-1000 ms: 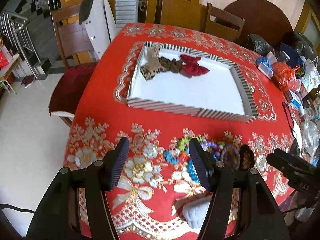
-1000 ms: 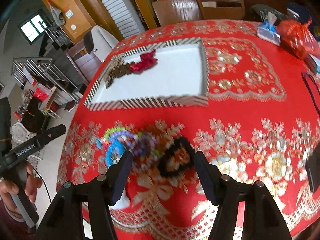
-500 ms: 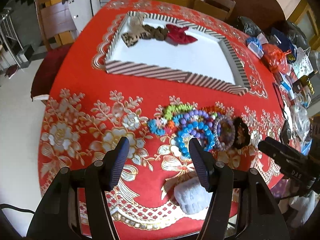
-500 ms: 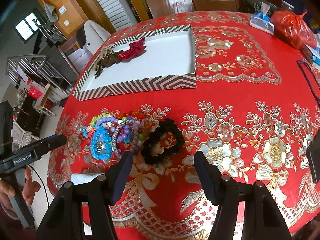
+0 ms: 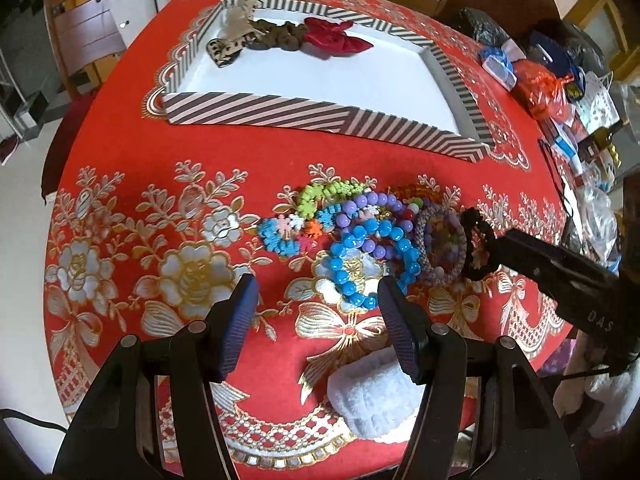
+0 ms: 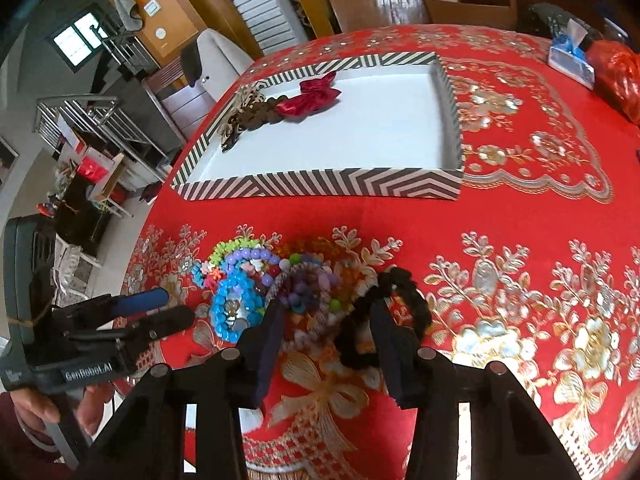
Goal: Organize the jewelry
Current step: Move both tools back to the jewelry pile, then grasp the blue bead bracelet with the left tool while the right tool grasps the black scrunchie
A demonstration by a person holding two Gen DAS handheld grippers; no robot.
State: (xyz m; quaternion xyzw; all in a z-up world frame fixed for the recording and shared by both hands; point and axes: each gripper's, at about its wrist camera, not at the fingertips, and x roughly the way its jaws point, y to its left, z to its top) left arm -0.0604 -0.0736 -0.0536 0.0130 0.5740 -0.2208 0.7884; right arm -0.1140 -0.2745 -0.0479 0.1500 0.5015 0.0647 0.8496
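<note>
Jaws of the left gripper (image 5: 316, 308) gape wide over the red embroidered tablecloth (image 5: 160, 168), beside a blue bead bracelet (image 5: 360, 264). Rightward, the right gripper (image 6: 326, 316) has been closing, one finger threaded through the black scrunchie (image 6: 404, 284); whether it pinches is unclear.

Tabletop (image 5: 132, 152) at centre: red cloth, matt, with glossy gold-and-silver floral print. Striped tray (image 5: 256, 114), upper centre: matt card walls, smooth white floor. Red bow (image 5: 334, 38), top: satin sheen. Bead bracelets (image 5: 360, 248), centre: glossy plastic. Black scrunchie (image 6: 400, 300), centre: fuzzy matt cloth. Tool pads (image 5: 236, 328), lower frame: ribbed blue rubber on matt black plastic.
</note>
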